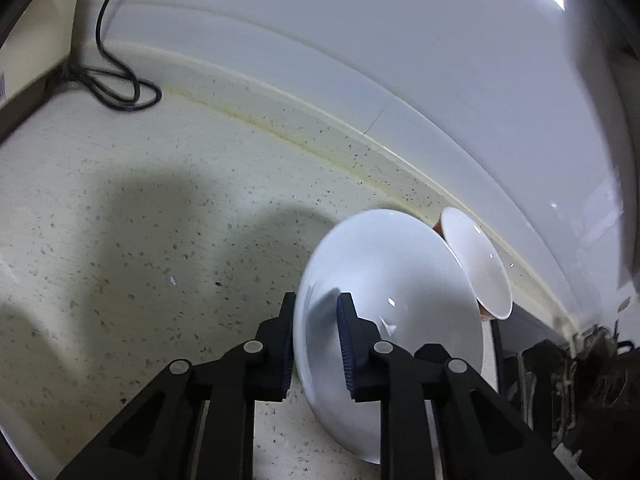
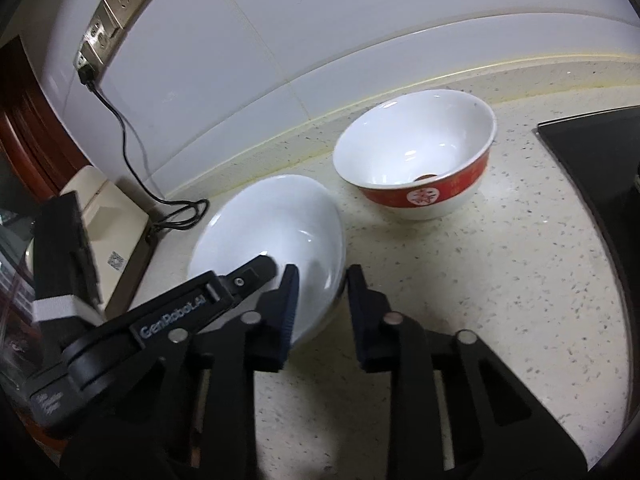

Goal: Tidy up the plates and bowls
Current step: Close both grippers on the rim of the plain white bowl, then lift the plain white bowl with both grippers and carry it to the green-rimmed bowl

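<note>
Clearly the white bowl (image 2: 272, 240) is the thing in hand: the left tool (image 1: 316, 312) is clamped on its rim, 1 finger inside and 1 outside, and carries it tilted, its mouth facing the red bowl (image 2: 416, 160). That red-banded bowl stands upright on the bench (image 2: 480, 300), up and to the right of the white one and close to the tiled wall (image 2: 280, 40); the 2 look near but apart. If the aim is nesting, the move turns on this: the white bowl must travel rightward toward the red one and level out above it. The right tool (image 2: 320, 280) hangs just beside the white bowl with jaws spread, holding nothing, and sits partly in that path. Left of the bowls lie a black cable (image 2: 132, 152) and a beige box (image 2: 108, 216); a dark hob (image 2: 592, 152) bounds the right side.
</note>
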A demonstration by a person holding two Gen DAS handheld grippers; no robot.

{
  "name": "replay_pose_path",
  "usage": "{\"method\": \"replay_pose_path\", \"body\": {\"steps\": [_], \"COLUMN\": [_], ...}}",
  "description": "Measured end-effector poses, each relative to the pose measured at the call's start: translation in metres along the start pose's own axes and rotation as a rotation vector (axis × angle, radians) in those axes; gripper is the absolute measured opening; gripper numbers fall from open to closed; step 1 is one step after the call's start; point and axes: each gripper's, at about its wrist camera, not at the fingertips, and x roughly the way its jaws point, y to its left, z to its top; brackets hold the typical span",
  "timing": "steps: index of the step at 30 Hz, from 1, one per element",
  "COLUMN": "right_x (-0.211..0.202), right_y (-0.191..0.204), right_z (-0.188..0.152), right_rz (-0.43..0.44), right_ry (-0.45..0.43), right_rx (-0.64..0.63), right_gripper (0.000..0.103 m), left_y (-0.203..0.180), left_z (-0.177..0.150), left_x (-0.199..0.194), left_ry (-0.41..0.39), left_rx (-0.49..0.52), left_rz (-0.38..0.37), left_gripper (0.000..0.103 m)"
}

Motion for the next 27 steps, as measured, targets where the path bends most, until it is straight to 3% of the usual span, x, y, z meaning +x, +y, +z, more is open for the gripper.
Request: {"method": "replay_pose_path", "body": {"steps": [3, 9, 16, 27], "right_x": [-0.002, -0.009, -0.029, -0.049], "right_y": [-0.008, -0.009, 0.008, 0.034], "right_z": [0.0, 0.0, 0.001, 0.0], "right_rz": [0.003, 0.022, 0.075, 0.185], "right_ry": [0.008, 0.008, -0.035, -0.034], "right_rx": [0.039, 0.054, 0.007, -0.063], "right_gripper": [0.016, 0.016, 0.015, 0.015], "left_y": [-0.008, -0.009, -0.02, -0.01], "left_z": [-0.004, -0.009, -0.009, -0.019], "left_x": [-0.005, -0.013, -0.048, -0.093], "left_ry": [-0.019, -0.023, -0.158, -0.264], "left_rx": [0.027, 0.019, 0.057, 0.024], "left_rz": [0.018, 0.027, 0.089, 0.118], "left_gripper": [0.019, 0.019, 0.019, 0.019]}}
